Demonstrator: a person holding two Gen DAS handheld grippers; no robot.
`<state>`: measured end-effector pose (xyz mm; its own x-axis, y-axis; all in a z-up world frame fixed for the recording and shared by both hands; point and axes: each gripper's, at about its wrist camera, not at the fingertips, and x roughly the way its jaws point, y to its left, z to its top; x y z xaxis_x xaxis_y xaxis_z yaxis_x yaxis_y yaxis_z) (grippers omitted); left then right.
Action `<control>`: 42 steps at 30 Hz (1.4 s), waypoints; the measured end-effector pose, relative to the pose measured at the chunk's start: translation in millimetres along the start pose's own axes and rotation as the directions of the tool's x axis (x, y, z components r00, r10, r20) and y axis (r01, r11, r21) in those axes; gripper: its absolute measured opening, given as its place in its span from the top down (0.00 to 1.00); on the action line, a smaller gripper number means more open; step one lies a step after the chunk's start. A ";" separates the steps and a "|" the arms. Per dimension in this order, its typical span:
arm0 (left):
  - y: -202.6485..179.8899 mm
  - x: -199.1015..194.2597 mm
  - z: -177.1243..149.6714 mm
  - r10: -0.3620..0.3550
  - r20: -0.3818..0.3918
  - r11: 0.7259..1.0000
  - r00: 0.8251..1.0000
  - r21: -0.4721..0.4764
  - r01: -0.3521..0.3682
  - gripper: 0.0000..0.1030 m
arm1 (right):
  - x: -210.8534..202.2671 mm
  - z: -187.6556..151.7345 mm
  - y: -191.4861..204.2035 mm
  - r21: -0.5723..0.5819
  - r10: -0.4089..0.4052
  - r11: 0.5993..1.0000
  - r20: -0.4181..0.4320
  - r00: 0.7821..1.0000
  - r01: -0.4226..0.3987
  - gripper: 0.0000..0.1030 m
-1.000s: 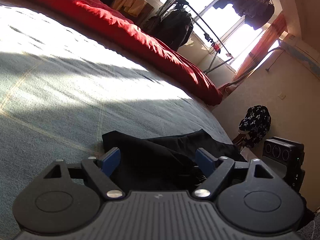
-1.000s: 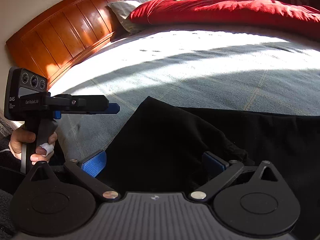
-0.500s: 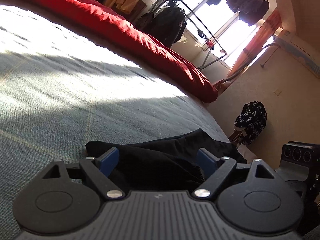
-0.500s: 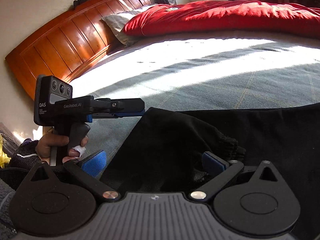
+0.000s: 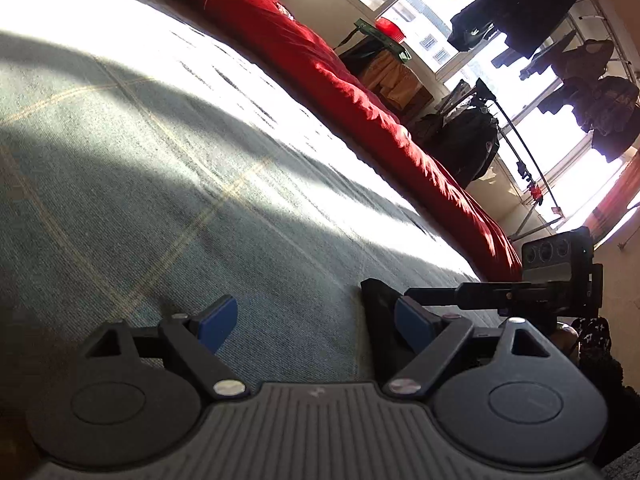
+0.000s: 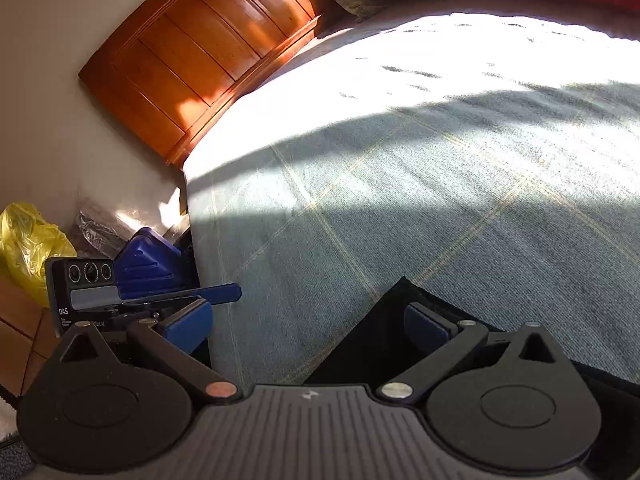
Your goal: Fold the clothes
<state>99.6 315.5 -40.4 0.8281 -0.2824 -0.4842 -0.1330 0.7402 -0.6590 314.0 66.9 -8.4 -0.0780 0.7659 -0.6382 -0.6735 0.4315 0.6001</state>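
We hold a claw in each hand over a bed [image 5: 168, 168] covered by a grey-green blanket with thin yellow lines. Sun falls in a bright band across the far half of the bed; the near half lies in shadow.

In the left wrist view, our left claw [image 5: 316, 322] is spread wide, with bare blanket between its blue pads. The right pad [image 5: 412, 322] lies over the corner of a black garment [image 5: 378, 300], which rests on the blanket near the bed's near edge. Whether the pad touches the cloth we cannot tell. Just past that corner, our right claw [image 5: 460, 294] reaches in from the right, low over the garment.

In the right wrist view, our right claw [image 6: 308, 322] is also spread wide and grips nothing. The garment [image 6: 368, 344] shows as a black corner pointing up the bed, under the right pad [image 6: 426, 326]; the left pad [image 6: 190, 324] sits past the bed's left edge. The left claw [image 6: 224, 294] shows at the left, at that same edge, side on, so its opening is hard to judge from here.

A red duvet [image 5: 360, 96] runs along the bed's far edge. A wooden headboard [image 6: 192, 60] stands at the head of the bed, and a yellow bag [image 6: 24, 248] lies on the floor below the bed's left edge. Dark clothes [image 5: 524, 4] hang before bright windows beyond the duvet.
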 end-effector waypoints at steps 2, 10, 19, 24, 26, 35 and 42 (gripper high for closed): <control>4.8 -9.2 -2.8 0.021 0.022 1.000 1.000 -0.023 -0.020 0.17 | 17.1 -0.5 -5.1 0.014 -0.006 1.000 -0.026 1.000 0.006 0.00; -5.1 12.7 6.3 -0.036 -0.017 0.999 0.999 0.012 0.037 0.16 | -43.5 -27.0 22.3 0.004 -0.093 0.996 0.077 0.993 0.093 0.00; -76.1 91.9 15.2 -0.223 -0.277 0.940 0.935 0.191 0.281 0.16 | -84.7 -107.6 11.1 0.230 -0.309 0.936 0.168 0.936 0.267 0.00; -114.2 122.7 -0.6 -0.267 -0.438 0.873 0.858 0.267 0.408 0.16 | -118.0 -142.8 36.7 0.334 -0.385 0.901 0.319 0.866 0.278 0.00; -126.6 134.3 -4.3 -0.279 -0.489 0.848 0.826 0.278 0.451 0.16 | -123.0 -153.4 42.0 0.353 -0.428 0.881 0.317 0.846 0.314 0.00; -156.2 170.6 -23.4 -0.153 -0.647 0.815 0.747 0.346 0.466 0.15 | -136.4 -186.9 44.7 0.457 -0.558 0.797 0.307 0.771 0.395 0.00; -175.1 146.6 -13.1 -0.088 -0.622 0.758 0.778 0.465 0.457 0.12 | -158.2 -200.2 39.4 0.484 -0.691 0.702 0.286 0.664 0.523 0.00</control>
<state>237.2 136.5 -3.6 0.3174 -0.6641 -0.6770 0.5307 0.7160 -0.4535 152.6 -132.7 19.6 0.6239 0.3461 -0.7007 -0.1581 0.9339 0.3206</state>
